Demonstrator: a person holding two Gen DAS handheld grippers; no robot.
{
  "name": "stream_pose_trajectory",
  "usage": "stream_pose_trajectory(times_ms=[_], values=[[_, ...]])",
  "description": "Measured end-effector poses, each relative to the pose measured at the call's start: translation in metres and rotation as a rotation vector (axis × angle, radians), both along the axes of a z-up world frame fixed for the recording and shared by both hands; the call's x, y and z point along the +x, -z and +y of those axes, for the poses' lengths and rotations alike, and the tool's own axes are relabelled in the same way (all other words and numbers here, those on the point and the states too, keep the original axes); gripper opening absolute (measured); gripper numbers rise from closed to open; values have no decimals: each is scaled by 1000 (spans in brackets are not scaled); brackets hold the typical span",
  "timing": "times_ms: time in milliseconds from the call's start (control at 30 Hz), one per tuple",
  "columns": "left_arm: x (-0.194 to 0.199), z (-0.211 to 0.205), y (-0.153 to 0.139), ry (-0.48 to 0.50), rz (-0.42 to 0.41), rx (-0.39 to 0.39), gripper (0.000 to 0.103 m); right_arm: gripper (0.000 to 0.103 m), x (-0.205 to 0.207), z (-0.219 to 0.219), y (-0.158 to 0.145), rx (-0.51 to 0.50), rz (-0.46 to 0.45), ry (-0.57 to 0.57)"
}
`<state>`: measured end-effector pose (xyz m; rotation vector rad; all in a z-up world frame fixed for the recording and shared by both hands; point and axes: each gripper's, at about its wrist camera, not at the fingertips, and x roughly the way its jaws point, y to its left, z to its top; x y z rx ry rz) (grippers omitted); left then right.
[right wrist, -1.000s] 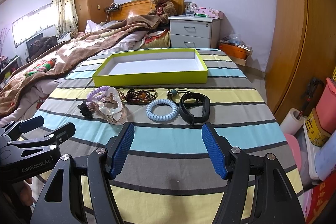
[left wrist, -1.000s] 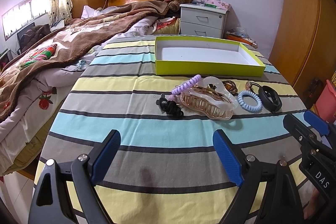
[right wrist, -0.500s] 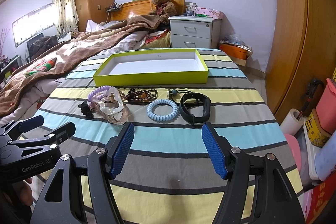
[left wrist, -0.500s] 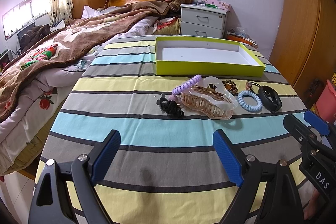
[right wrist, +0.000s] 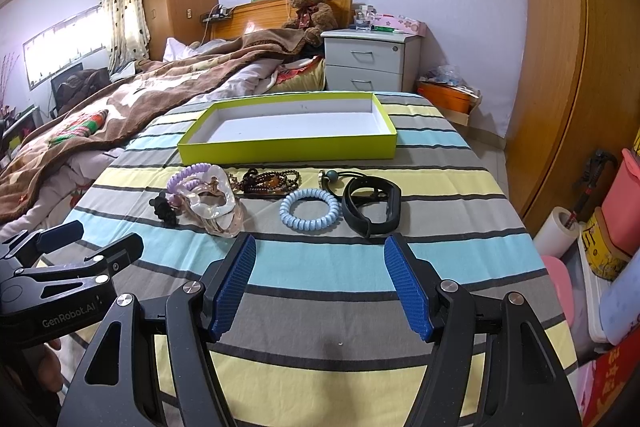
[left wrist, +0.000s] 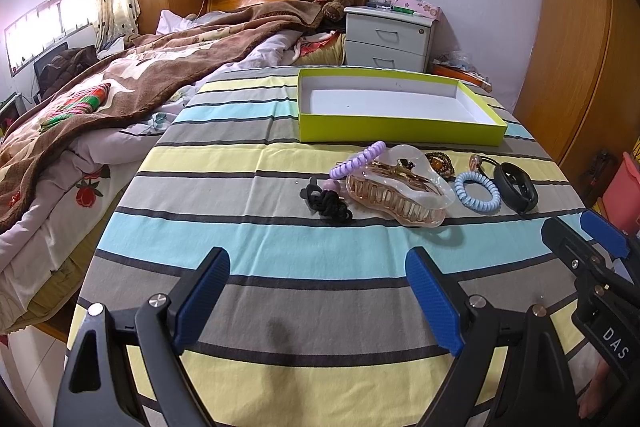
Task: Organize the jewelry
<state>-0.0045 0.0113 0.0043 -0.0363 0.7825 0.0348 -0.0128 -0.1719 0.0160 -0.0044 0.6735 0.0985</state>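
The right gripper (right wrist: 320,279) hovers with its jaws spread wide and empty over the near part of the striped table (right wrist: 320,311), its fingers pointing toward the far edge. Directly ahead of it lie the light blue coil hair tie (right wrist: 310,214) and, just to that tie's right, the black wristband (right wrist: 372,205), whose long axis runs roughly across the gripper's line of reach. The left gripper (left wrist: 316,301), equally wide and empty, sits toward the table's near left corner; ahead of it and slightly right are the black hair tie (left wrist: 328,203), the clear claw clip (left wrist: 400,189) lying lengthwise on a slant, and the purple coil tie (left wrist: 358,159) against the clip. A beaded bracelet (right wrist: 266,181) lies behind the clip. All pieces form a row across the table's middle, with the green tray (right wrist: 288,147) standing empty just beyond them. By this layout, the right gripper looks nearer to the blue tie and wristband, the left one to the clip and black tie.
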Motion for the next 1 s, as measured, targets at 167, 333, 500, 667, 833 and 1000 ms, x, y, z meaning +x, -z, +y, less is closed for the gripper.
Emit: stream_pose_trajectory(times_ms=[167,333,500,667,833,1000], values=[[0,0,0,-1,2,-1,91,67,0,1,-1,-1,1,-3],[0,0,0,-4,1,-2,91,67,-1,2,-1,-1,1,-7],[2,0,0,-3,11,-3,91,67,0,3,-2,1,9,-21],[8,5,0,2,25,-15,91,67,12,6,-8,14,1,-58],[17,18,0,-1,35,-15,91,67,30,16,-11,36,24,-123],[28,25,3,16,63,21,91,67,54,33,-3,80,92,-244]])
